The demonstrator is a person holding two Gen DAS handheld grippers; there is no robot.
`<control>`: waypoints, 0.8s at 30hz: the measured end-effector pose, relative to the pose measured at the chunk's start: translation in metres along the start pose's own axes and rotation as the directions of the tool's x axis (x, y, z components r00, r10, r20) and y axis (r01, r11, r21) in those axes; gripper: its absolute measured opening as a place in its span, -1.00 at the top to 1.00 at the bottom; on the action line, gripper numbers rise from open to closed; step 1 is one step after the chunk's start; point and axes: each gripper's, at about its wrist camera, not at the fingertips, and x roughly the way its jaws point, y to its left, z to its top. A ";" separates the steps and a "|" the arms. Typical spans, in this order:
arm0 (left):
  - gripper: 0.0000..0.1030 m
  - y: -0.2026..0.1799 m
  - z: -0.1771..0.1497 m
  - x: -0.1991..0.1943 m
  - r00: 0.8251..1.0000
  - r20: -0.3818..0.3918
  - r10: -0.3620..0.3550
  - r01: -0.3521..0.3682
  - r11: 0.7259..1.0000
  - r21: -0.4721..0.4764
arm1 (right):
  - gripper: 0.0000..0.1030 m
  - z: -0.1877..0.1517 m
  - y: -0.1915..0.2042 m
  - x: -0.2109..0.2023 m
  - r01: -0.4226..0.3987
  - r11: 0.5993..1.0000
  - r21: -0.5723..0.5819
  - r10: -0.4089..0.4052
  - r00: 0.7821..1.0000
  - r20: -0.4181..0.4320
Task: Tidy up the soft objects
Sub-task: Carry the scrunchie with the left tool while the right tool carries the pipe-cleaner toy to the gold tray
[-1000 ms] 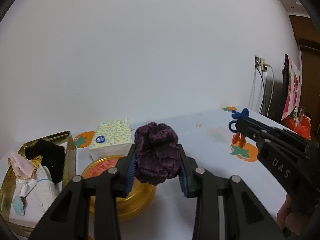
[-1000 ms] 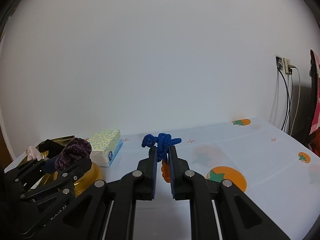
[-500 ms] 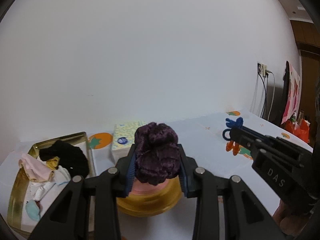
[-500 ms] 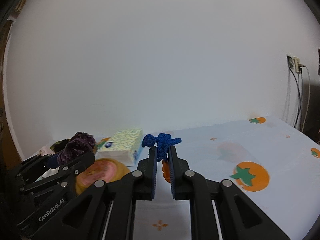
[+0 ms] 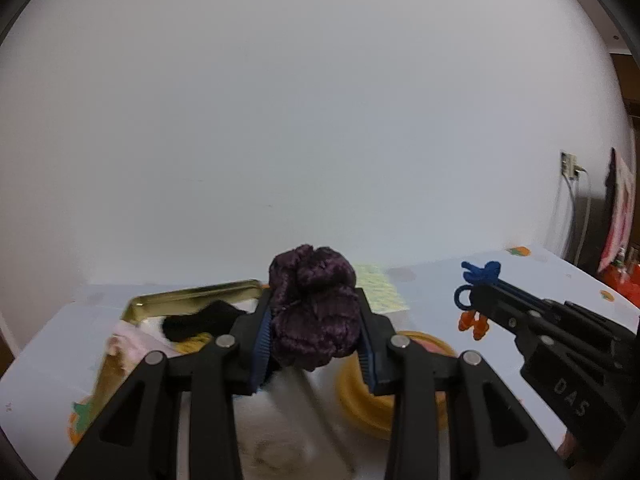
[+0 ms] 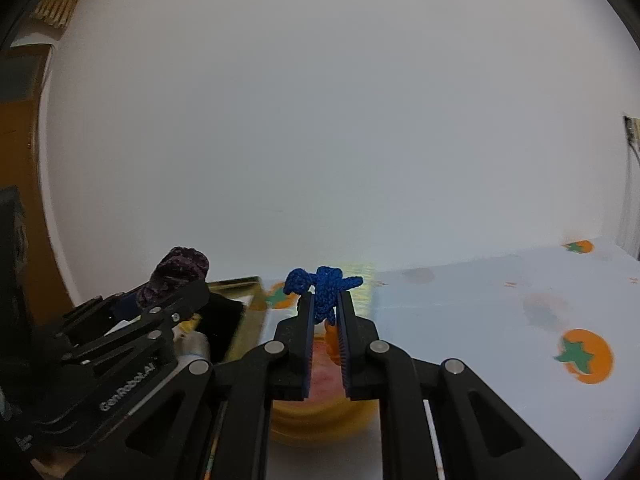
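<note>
Left gripper (image 5: pixel 314 332) clamps purple scrunchie (image 5: pixel 314 312); right gripper (image 6: pixel 323 312) pinches blue crocheted toy (image 6: pixel 324 286). Risk — thin toy slipping before reaching gold tray (image 5: pixel 192 293).

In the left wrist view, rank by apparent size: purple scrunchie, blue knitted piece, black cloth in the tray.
1. purple scrunchie, largest, though it sits closest to the camera in the left claw.
2. black cloth, partly hidden.
3. blue knitted piece, smallest, held by the right claw.

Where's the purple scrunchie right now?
The purple scrunchie is clamped in the left gripper, centre of the left wrist view, above the gold tray.
</note>
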 end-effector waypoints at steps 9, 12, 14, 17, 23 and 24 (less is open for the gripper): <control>0.31 0.048 -0.002 0.003 0.993 -0.030 0.115 -0.116 0.993 -0.034 | 0.76 0.006 0.046 0.019 -0.116 0.993 -0.033 0.116 0.993 -0.001; 0.32 0.064 -0.004 0.005 0.987 -0.052 0.151 -0.154 0.987 -0.051 | 0.76 0.010 0.051 0.028 -0.145 0.989 -0.035 0.145 0.989 -0.002; 0.32 0.072 -0.005 0.007 0.983 -0.063 0.173 -0.176 0.983 -0.055 | 0.76 0.012 0.052 0.035 -0.162 0.986 -0.036 0.162 0.987 -0.006; 0.32 0.085 -0.006 0.010 0.974 -0.090 0.207 -0.214 0.974 -0.070 | 0.76 0.013 0.058 0.047 -0.186 0.982 -0.035 0.186 0.982 -0.017; 0.32 0.104 -0.011 0.017 0.959 -0.141 0.246 -0.260 0.961 -0.092 | 0.76 0.014 0.087 0.080 -0.231 0.973 -0.010 0.230 0.972 -0.036; 0.32 0.104 -0.011 0.019 0.957 -0.145 0.251 -0.265 0.960 -0.090 | 0.76 0.014 0.089 0.084 -0.240 0.971 0.004 0.240 0.970 -0.040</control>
